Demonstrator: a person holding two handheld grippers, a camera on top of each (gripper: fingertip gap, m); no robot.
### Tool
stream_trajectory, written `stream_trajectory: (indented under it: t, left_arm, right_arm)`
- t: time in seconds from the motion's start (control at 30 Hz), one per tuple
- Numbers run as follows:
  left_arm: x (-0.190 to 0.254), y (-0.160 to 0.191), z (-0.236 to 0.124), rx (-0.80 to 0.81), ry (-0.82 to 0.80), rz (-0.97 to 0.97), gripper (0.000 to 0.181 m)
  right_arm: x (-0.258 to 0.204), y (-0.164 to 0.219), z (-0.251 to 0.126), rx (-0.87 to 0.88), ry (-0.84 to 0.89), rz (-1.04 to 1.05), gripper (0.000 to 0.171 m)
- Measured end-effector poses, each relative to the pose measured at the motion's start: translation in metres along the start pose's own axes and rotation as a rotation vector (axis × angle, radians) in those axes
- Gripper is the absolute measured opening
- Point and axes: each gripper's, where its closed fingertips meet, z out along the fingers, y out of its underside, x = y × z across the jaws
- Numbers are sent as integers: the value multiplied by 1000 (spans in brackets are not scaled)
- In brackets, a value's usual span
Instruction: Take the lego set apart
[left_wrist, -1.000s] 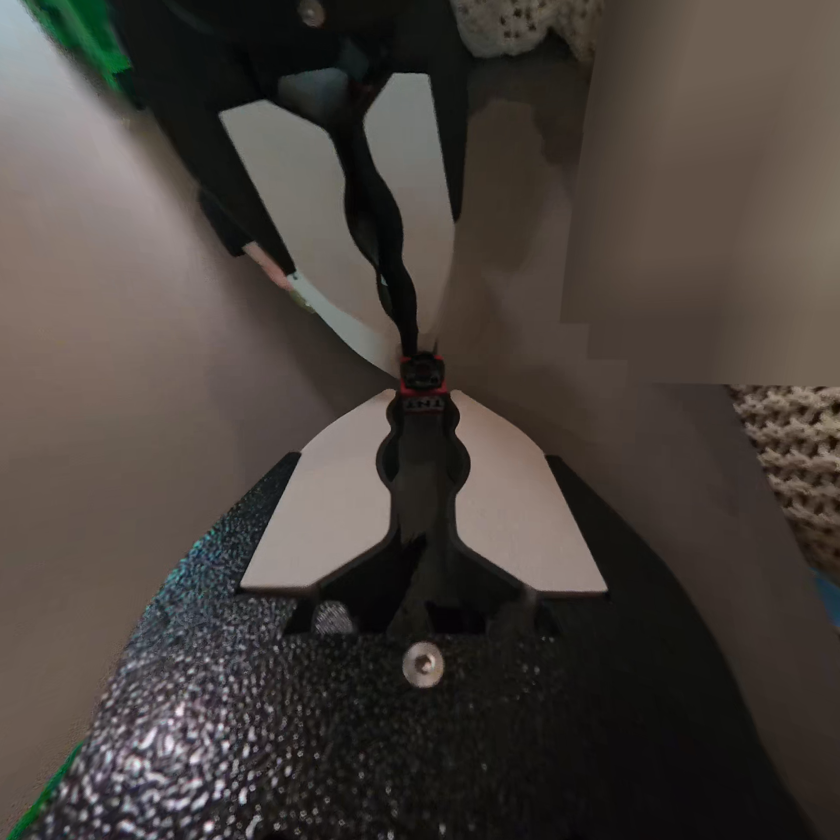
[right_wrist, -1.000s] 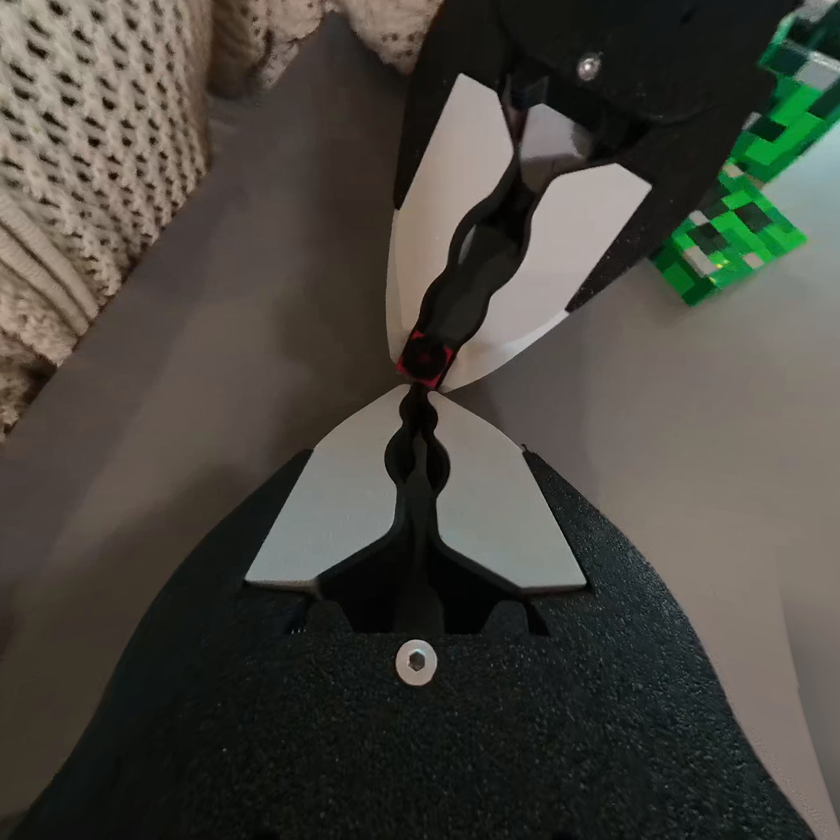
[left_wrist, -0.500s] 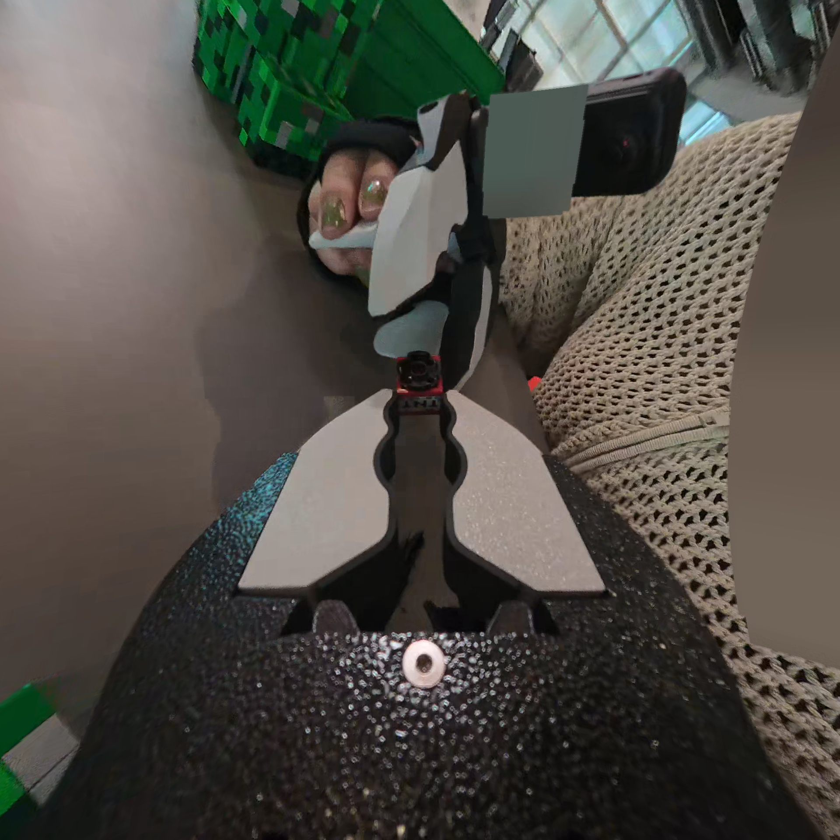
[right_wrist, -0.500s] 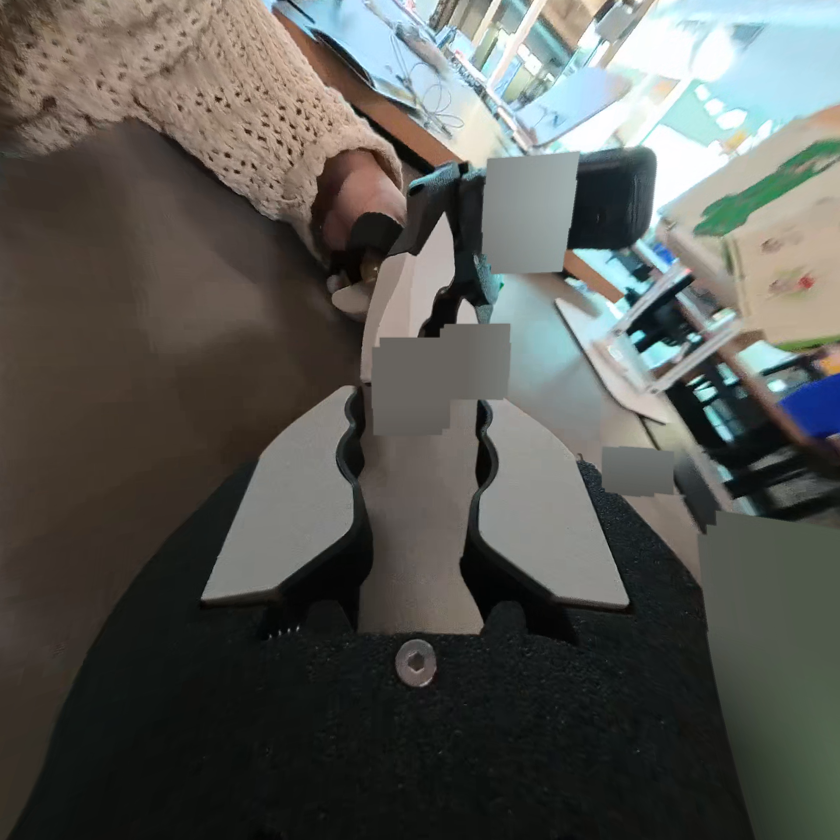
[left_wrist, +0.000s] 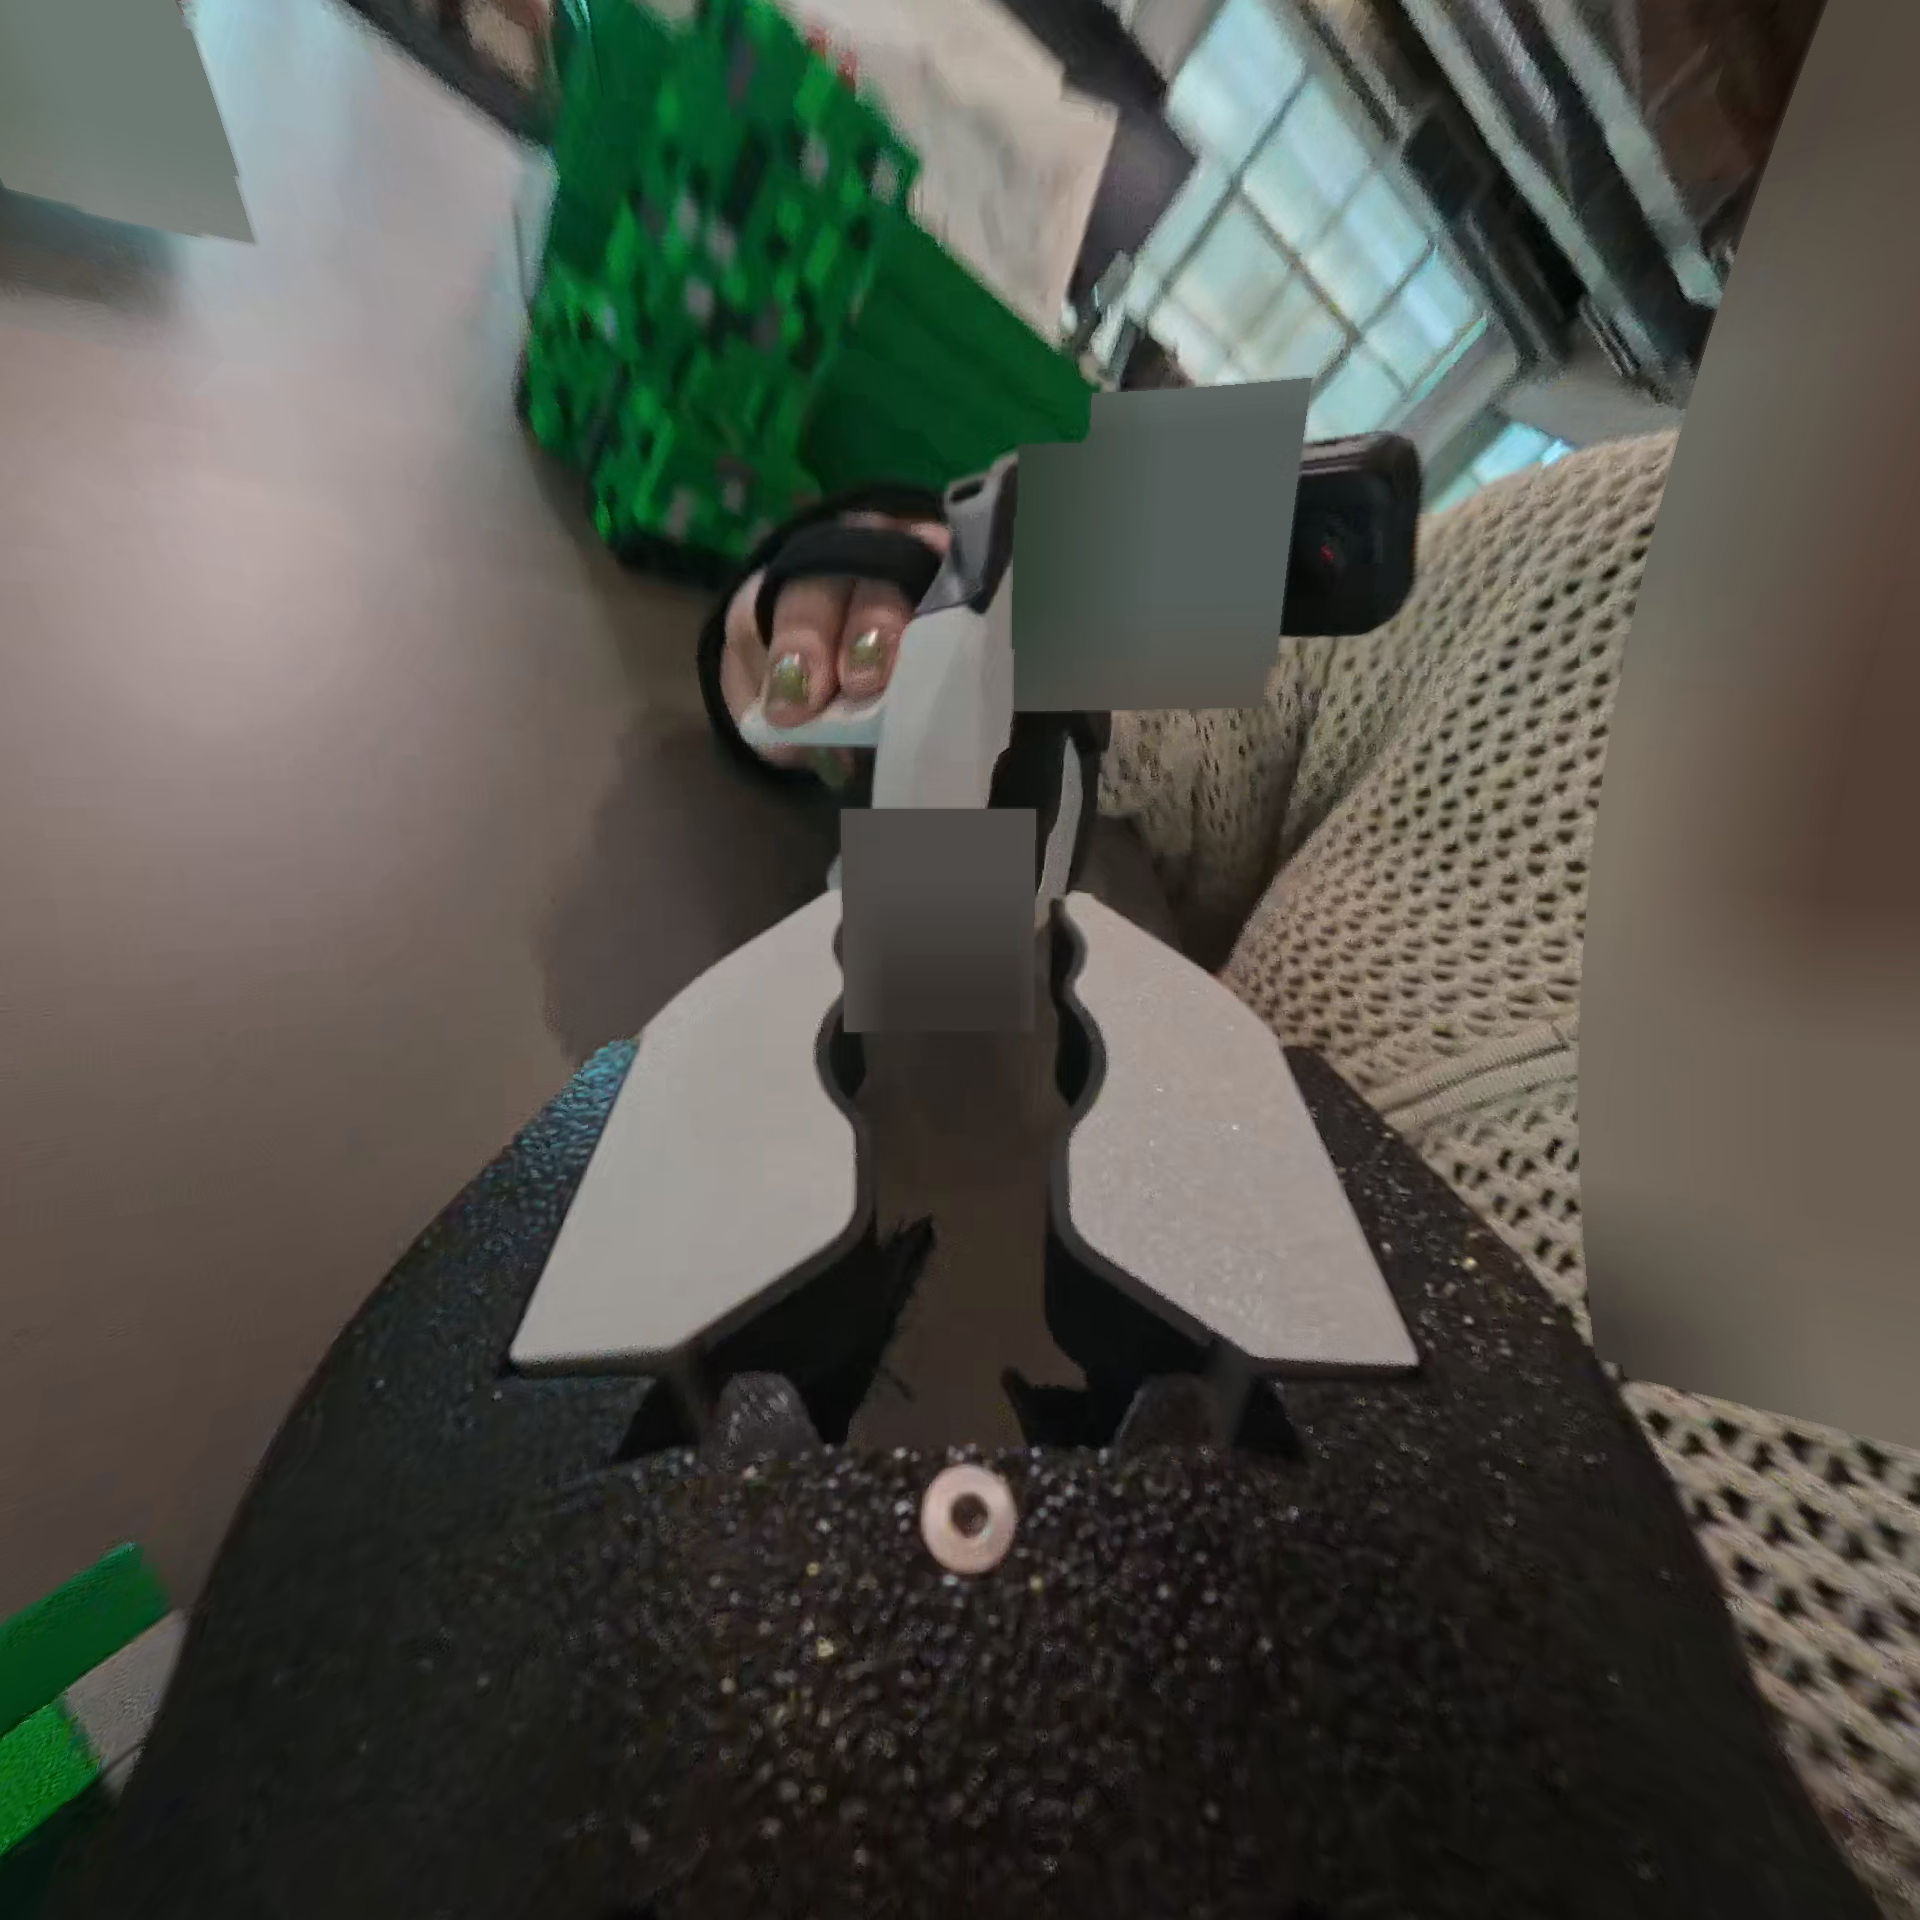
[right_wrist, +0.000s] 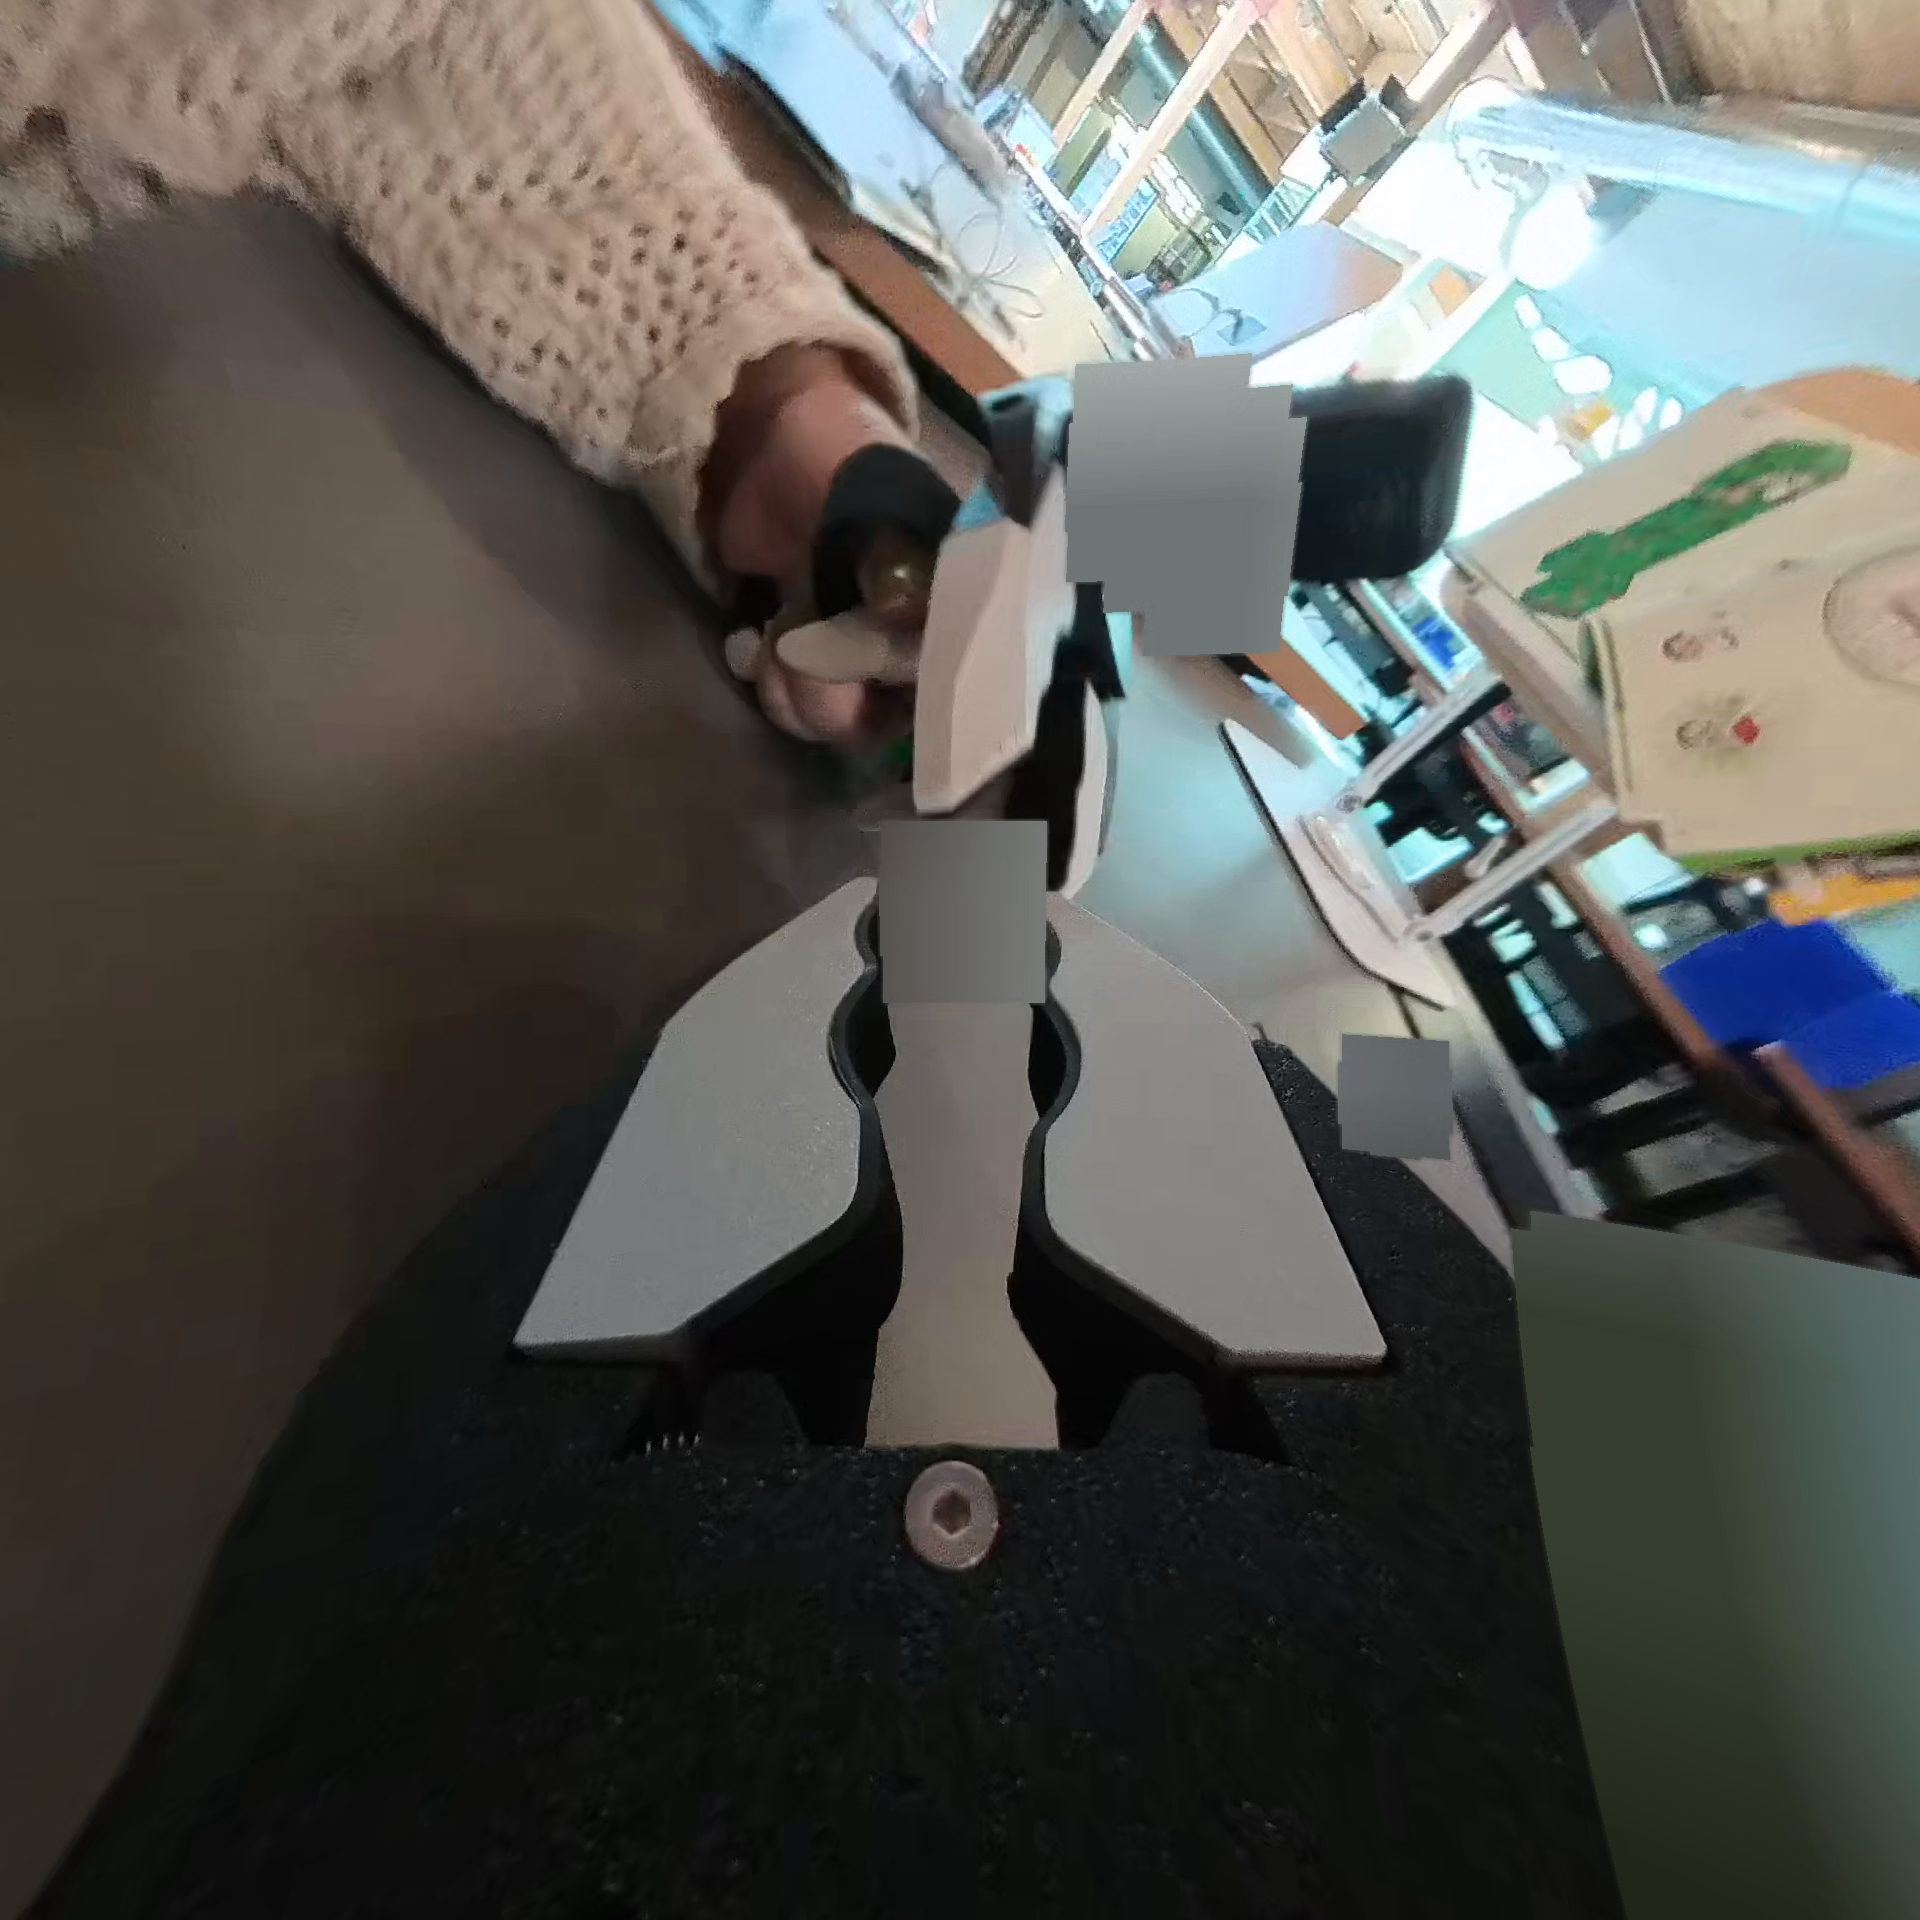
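The green lego build (left_wrist: 707, 312) stands blurred on the grey table (left_wrist: 260, 727), far left of my left gripper (left_wrist: 940, 914). The left jaws stand apart. A grey patch covers the gap at the tips, so no small piece shows there. My right gripper (right_wrist: 961, 904) also has its jaws apart, with a patch over its tips. The two grippers point at each other, tips close together. A white finger (left_wrist: 935, 717) of the right gripper shows in the left wrist view, and a white finger (right_wrist: 977, 665) of the left gripper shows in the right wrist view.
Hands (left_wrist: 821, 655) (right_wrist: 790, 499) in cream knit sleeves (left_wrist: 1403, 831) hold the grippers. A loose green brick (left_wrist: 62, 1662) lies at the lower left. A cardboard box (right_wrist: 1714, 623) and blue bins (right_wrist: 1797, 987) stand beyond the table edge on the right.
One second ago both grippers pinched a small red and black piece. The right let go and drew back. The left jaws have now spread wider, and the piece no longer shows.
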Motion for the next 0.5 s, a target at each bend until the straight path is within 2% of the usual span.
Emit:
stream_trajectory:
  t: [0.17,0.27,0.5]
  left_arm:
    - [2,-16,-7,97,-141,294,41]
    - [2,-14,-5,75,-268,539,42]
    - [-13,-11,-4,1,-541,869,40]
  right_arm:
    - [19,-5,-9,85,-7,217,21]
    - [24,-6,-12,116,-29,295,21]
    - [24,-6,-14,144,-114,412,21]
